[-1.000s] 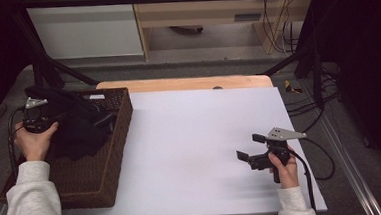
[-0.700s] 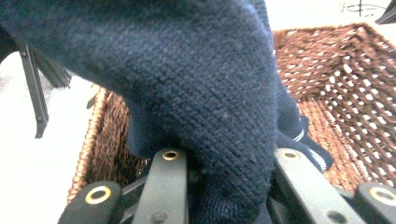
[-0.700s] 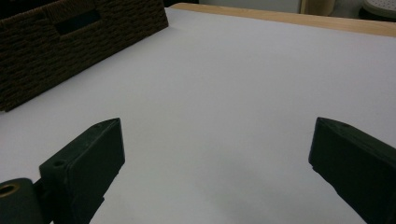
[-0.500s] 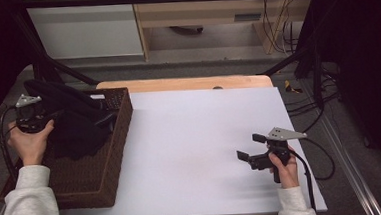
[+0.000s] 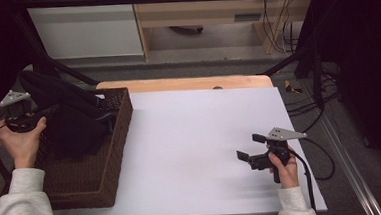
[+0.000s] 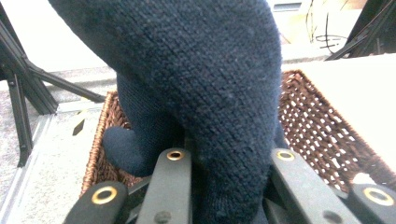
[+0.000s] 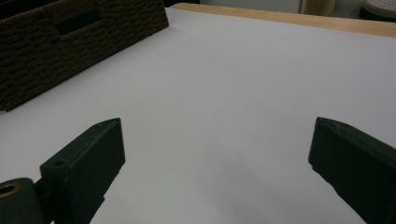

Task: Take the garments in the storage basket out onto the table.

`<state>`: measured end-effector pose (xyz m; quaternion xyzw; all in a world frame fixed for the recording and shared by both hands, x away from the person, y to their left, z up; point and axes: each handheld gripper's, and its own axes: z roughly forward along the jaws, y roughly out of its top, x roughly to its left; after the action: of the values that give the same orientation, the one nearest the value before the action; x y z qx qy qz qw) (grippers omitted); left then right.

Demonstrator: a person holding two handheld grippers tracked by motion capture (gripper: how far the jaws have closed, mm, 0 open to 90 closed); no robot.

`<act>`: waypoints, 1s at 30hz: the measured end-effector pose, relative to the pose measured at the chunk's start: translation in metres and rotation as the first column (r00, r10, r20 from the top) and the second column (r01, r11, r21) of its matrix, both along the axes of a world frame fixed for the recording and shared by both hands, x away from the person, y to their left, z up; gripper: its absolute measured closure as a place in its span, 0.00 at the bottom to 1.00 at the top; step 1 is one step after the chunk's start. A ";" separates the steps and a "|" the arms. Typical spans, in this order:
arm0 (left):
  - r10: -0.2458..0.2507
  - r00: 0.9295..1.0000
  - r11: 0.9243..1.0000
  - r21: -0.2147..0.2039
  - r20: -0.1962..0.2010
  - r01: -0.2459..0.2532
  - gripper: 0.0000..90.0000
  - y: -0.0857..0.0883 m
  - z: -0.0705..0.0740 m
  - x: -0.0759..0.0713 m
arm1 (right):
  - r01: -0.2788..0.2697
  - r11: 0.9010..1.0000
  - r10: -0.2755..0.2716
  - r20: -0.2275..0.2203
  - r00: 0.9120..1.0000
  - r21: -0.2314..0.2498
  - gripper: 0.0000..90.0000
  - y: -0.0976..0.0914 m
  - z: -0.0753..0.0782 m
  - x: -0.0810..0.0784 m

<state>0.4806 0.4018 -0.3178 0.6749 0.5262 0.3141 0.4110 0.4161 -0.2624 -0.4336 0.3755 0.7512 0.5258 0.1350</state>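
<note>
A dark navy knitted garment rises out of the brown wicker basket at the table's left. My left gripper is above the basket's left edge, shut on the fabric. Its jaws have just been closing with the knit between them. In the left gripper view the garment bulges up between the two black jaws of the left gripper, with the basket behind. My right gripper rests low over the white table at the right. The right gripper is open with nothing between its jaws.
The white table top stretches between basket and right hand, with a wooden strip along its far edge. The basket's side shows far left in the right gripper view. Cables lie on the floor to the right.
My left hand has risen and drawn left, pulling the dark garment higher out of the basket. The right hand and its gripper have stayed where they were.
</note>
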 end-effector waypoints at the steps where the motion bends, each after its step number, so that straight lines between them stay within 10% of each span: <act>1: -0.001 1.000 1.000 -0.003 0.005 0.001 0.86 0.000 0.002 -0.001 | -0.001 1.000 0.001 0.000 1.000 0.000 0.05 0.000 0.000 0.000; 30: -0.094 0.983 0.995 -0.004 0.155 0.096 0.86 -0.011 0.066 -0.047 | 0.001 1.000 -0.001 -0.001 1.000 0.001 0.05 0.001 -0.001 0.000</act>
<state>0.4340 0.3908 -0.2515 0.6706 0.4617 0.3424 0.4689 0.4163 -0.2611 -0.4341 0.3761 0.7511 0.5257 0.1346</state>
